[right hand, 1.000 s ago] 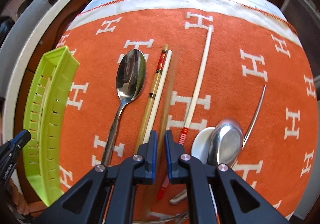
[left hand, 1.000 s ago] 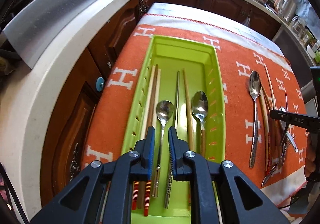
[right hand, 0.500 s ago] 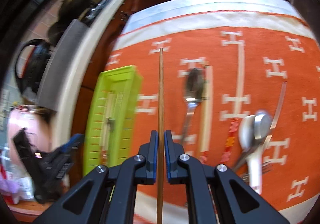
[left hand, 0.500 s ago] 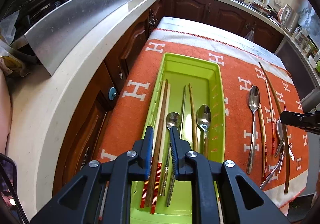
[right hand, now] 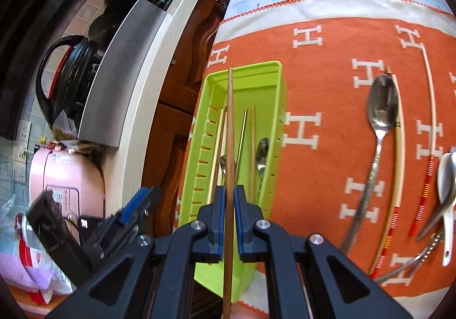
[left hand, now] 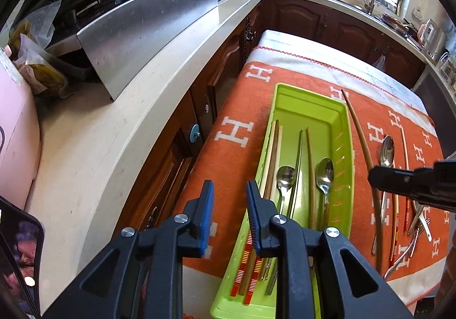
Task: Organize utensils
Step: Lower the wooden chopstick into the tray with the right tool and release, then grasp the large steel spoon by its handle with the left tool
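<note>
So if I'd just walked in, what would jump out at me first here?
Probably the bright orange cloth with white H letters over the table, and the lime-green plastic tray at its left edge, already holding chopsticks and spoons. Then the long brown wooden chopstick pinched in the right gripper, poised above that tray, while loose cutlery lies on the cloth to the right.

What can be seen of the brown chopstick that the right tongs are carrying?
The brown chopstick is one long, plain, wood-looking stick, slightly tapered, unpatterned. The right tongs are shut on it partway along, lifting it clear of the orange cloth. In the right wrist view it points out over the green tray; nothing else touches it.
</note>
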Available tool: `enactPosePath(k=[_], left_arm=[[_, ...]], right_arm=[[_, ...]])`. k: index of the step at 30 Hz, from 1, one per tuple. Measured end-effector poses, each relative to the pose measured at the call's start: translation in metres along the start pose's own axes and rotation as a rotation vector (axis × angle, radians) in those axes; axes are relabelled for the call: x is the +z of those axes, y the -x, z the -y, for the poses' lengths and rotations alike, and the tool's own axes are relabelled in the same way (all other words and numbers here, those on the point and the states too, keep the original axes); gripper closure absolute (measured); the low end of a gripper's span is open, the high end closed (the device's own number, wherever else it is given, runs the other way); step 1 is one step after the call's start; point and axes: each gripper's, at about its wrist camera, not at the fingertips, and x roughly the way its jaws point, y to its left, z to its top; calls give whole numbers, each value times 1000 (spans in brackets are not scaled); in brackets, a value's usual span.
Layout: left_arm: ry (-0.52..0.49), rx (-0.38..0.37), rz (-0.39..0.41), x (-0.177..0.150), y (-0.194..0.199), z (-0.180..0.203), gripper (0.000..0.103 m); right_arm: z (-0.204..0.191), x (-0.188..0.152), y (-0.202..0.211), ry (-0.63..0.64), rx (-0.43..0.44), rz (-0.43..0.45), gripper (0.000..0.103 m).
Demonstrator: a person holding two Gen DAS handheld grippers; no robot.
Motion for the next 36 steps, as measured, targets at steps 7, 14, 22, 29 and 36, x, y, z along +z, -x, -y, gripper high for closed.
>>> enactPosePath(k=[7, 14, 22, 29, 36], left_arm=[[-6, 7, -8, -1, -4, 2, 81], [-33, -2, -19, -1, -8, 14, 78], [-91, -23, -23, -3, -6, 43, 73], [-149, -55, -34, -6, 0, 74, 72], [-209, -95, -53, -7, 3, 112, 72]], right_arm=[[-4, 1, -13, 6, -10, -13, 96], [-1, -2, -4, 68, -61, 8, 96], [15, -10, 16, 144, -139, 66, 96], [43, -18, 37, 171, -192, 112, 96], [81, -25, 63, 151, -230, 159, 96]])
